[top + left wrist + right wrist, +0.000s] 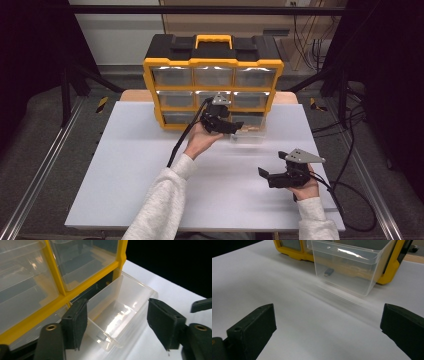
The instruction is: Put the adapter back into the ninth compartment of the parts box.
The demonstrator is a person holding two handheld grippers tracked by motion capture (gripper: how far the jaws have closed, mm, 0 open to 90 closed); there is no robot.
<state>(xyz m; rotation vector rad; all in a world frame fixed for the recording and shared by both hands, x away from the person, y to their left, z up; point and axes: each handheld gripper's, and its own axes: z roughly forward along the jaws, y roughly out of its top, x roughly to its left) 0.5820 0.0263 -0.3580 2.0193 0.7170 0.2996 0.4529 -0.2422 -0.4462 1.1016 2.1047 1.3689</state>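
Nearest the person, the right tongs rest low over the white worktop, held in the right hand with the jaws spread wide and nothing between them; in the right gripper view the two black pads stand far apart over bare white surface.

Farther out, the left hand holds the left tongs just in front of the pulled-out clear drawer. In the left gripper view the jaws stand parted above that drawer, the left pad close by its near wall and the right pad off its other side; whether the left pad touches the plastic I cannot tell, and nothing is pinched.

The drawer sticks out from the bottom row of the yellow-and-black organiser cabinet, at its right end, with its front resting on the worktop. A small dark part, too small to name, lies on its floor.

Behind, the cabinet's other clear drawers sit shut in their rows, below a yellow carry handle.
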